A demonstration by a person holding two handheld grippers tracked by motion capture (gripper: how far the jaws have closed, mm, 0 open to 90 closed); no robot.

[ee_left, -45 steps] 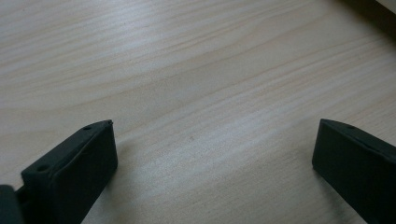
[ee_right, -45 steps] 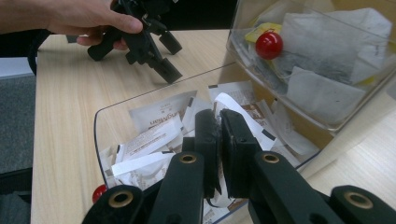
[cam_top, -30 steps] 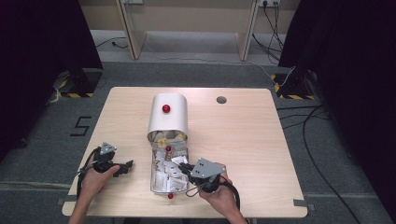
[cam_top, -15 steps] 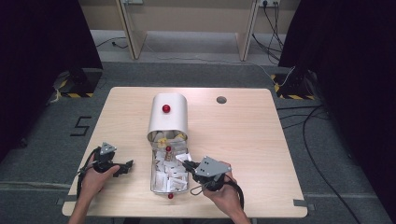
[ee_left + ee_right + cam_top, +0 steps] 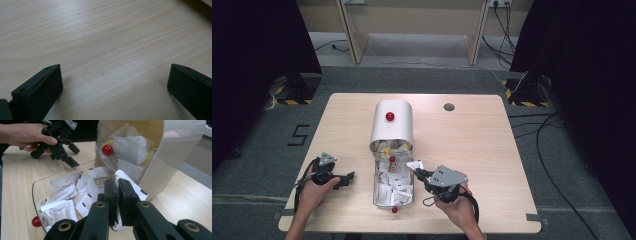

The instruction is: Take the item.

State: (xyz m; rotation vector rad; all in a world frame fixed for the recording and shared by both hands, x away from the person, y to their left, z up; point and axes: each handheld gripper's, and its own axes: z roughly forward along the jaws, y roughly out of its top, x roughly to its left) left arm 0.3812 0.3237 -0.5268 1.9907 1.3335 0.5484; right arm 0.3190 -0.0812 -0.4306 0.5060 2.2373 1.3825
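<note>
Got it: the white paper sachet with the dark printed edge (image 5: 125,175) is clamped flat between the jaws of my right gripper (image 5: 117,182), its top corner poking up above the jaw tips and its lower end hanging out underneath. From the high view the sachet (image 5: 414,164) now sits right at the right-hand rim of the clear plastic tray (image 5: 375,191). A second ago my right gripper (image 5: 421,173) was reaching further in over the pile, so it has eased back and outward a touch with the catch. That tells me the pick has worked and one sachet is coming away clean, I'd say, with no neighbour visibly dragged along. The heap of loose white sachets (image 5: 394,186) lies where it was in the tray, and behind it the cream rounded roll-top cover (image 5: 392,131) with its small red knob (image 5: 389,116) hasn't budged. Over on the other side, my left gripper (image 5: 348,176) is parked low on the pale wooden worktop (image 5: 472,150), jaws spread wide with nothing but bare wood between them, and it hasn't shifted. Next up, as I read it, is lifting clear of the tray wall so the sachet doesn't snag.
</note>
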